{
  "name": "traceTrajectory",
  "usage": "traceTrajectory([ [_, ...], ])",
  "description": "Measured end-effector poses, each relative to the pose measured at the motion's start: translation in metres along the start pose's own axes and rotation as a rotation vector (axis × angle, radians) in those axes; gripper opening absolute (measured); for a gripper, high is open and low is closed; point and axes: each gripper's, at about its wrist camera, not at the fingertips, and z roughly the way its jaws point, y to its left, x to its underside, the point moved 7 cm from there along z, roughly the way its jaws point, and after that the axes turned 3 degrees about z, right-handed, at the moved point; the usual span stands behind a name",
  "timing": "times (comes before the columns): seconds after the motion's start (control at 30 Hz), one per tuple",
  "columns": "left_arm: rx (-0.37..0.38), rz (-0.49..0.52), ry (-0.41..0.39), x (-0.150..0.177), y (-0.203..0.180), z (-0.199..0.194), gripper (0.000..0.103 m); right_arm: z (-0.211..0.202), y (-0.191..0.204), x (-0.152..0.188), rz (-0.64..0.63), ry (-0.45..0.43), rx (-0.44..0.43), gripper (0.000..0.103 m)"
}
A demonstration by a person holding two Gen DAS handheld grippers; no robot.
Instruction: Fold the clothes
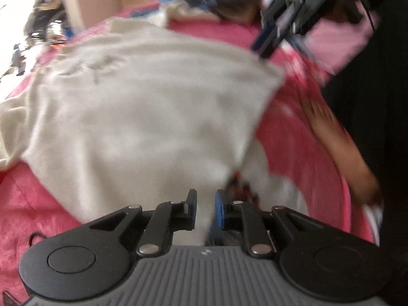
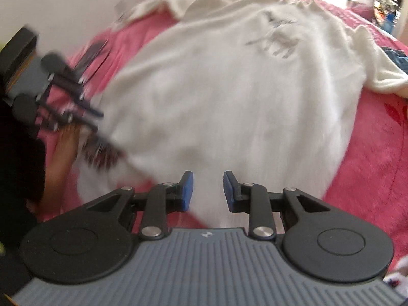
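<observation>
- Pink blanket (image 2: 369, 153) covers the bed, giving a flat folding surface.
- White sweater (image 2: 229, 97) lies spread on it.
- Left gripper (image 1: 205, 210): jaws clamped on the hem.
- Right gripper (image 2: 207, 191): jaws apart above the hem, positioned to grasp.

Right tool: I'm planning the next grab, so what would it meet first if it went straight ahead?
Most likely the white sweater spread on the pink blanket; the right tool is open, with sweater fabric already showing between its fingers.

A cream-white shirt (image 2: 229, 102) lies spread flat on a pink blanket (image 2: 377, 132). It has a faint grey print on the chest. One short sleeve (image 2: 380, 61) sticks out sideways.
</observation>
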Motion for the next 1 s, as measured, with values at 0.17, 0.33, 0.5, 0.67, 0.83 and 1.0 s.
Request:
traceTrajectory([
  [0.17,0.012,-0.096,-0.030,-0.006,-0.002,0.034,0.017,0.045,-0.008,0.018,-0.070,0.088,0.112,0.024],
  [0.33,-0.013,-0.120,0.047,0.045,-0.002,0.027,0.018,0.042,-0.022,0.064,-0.084,0.178,0.175,0.023],
  [0.5,-0.022,-0.261,0.085,0.069,0.007,0.002,0.016,0.022,-0.038,0.072,0.084,0.271,0.173,0.025],
  [0.67,-0.023,-0.380,0.073,0.075,0.017,-0.019,0.030,-0.017,-0.060,0.050,0.312,0.152,0.130,0.029],
  [0.83,-0.023,-0.568,0.012,0.083,0.044,-0.025,0.034,-0.028,-0.100,0.049,0.606,0.079,0.115,0.043],
  [1.0,0.029,-0.744,-0.019,0.090,0.062,-0.008,0.032,-0.024,-0.128,0.066,0.835,0.053,0.086,0.043],
])
